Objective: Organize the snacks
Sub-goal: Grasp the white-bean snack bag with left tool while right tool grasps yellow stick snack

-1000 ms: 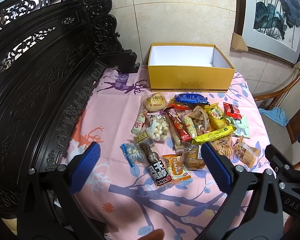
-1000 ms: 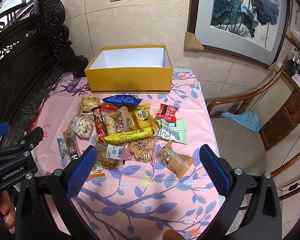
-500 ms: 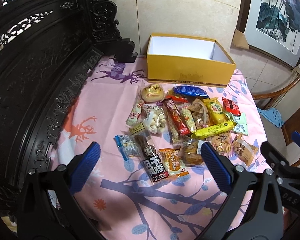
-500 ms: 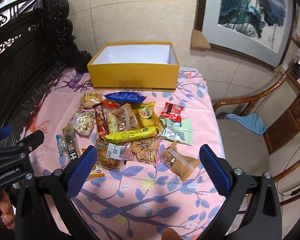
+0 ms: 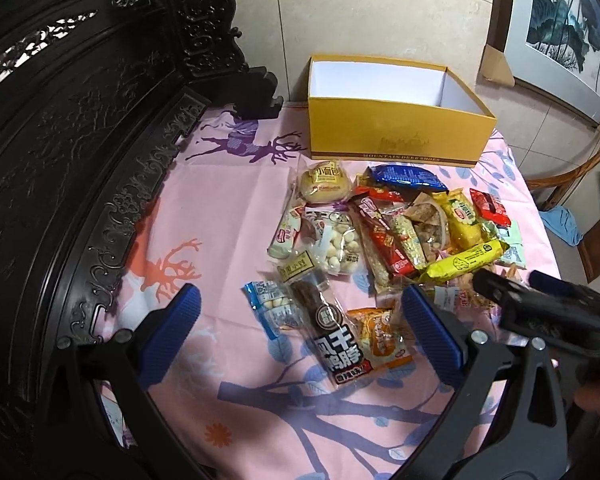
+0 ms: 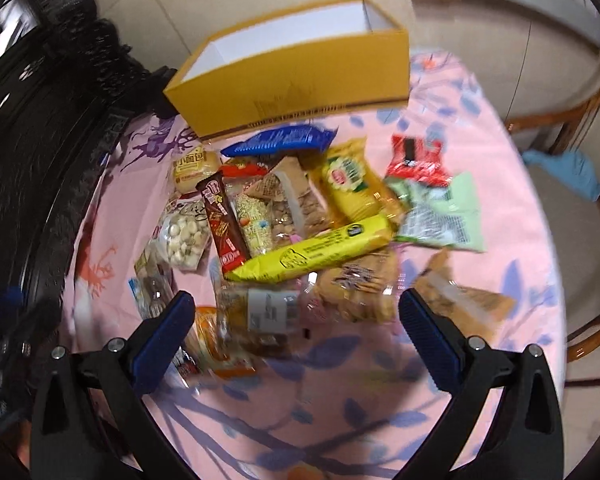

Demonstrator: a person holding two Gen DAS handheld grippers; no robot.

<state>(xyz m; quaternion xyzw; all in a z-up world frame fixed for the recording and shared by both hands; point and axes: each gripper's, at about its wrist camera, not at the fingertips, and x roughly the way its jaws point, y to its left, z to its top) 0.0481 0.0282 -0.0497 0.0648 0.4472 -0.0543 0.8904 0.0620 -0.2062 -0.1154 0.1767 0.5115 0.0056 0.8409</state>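
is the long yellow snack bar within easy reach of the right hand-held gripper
Probably yes: the yellow bar lies on top of the pile, just ahead of the open right hand-held gripper, nothing covering it.

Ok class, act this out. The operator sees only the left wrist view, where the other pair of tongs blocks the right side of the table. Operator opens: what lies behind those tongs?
Observer: A brown nut packet lies flat on the pink tablecloth, just right of the snack pile.
Operator: Is anything between it and the long yellow packet?
Observer: Yes, a clear pack of round biscuits sits just on the near side of the long yellow packet.
Operator: And are the right tongs holding anything?
Observer: No. The right tongs are open and empty above the near edge of the pile.
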